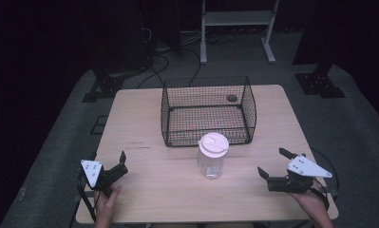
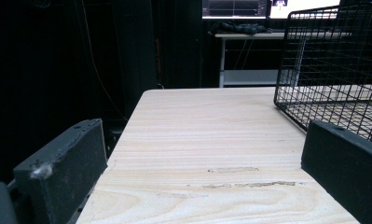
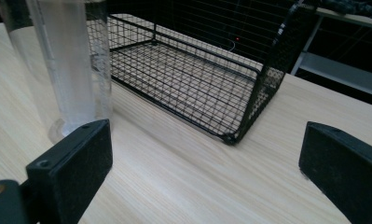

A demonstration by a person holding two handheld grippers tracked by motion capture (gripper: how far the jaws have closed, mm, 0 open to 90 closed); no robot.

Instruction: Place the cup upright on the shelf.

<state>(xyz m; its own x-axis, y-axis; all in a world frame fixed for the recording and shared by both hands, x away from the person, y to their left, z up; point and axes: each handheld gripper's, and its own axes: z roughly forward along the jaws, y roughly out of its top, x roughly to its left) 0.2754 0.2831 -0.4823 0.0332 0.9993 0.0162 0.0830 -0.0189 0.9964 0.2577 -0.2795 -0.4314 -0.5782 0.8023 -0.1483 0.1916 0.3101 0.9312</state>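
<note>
No readable brand, label or writing appears on anything here; the white lid (image 1: pixel 213 144) carries only moulded relief that is too small to make out.

A clear plastic cup (image 1: pixel 211 164) stands upright near the middle of the bench (image 1: pixel 144 123), capped by that lid, and it looks empty, though the dim light leaves this uncertain. Just behind it sits a black wire basket (image 1: pixel 208 111), open at the top, with nothing visible inside; its front wall is close to the cup but apart from it. In the right gripper view the cup (image 3: pixel 65 65) rises at the left, beside the basket's near corner (image 3: pixel 230 137).

The left gripper (image 1: pixel 122 164) rests at the bench's front left, near the edge, held by a hand (image 1: pixel 106 204); its jaws stand wide apart and hold nothing, with bare wood between them in the left gripper view. The right gripper (image 1: pixel 274 163) rests at the front right, held by the other hand (image 1: pixel 313 202), jaws likewise spread wide and empty.

Open bench lies between each gripper and the cup, and along the basket's left and right sides up to the bench edges. Grey floor (image 1: pixel 59 142) surrounds the bench.
</note>
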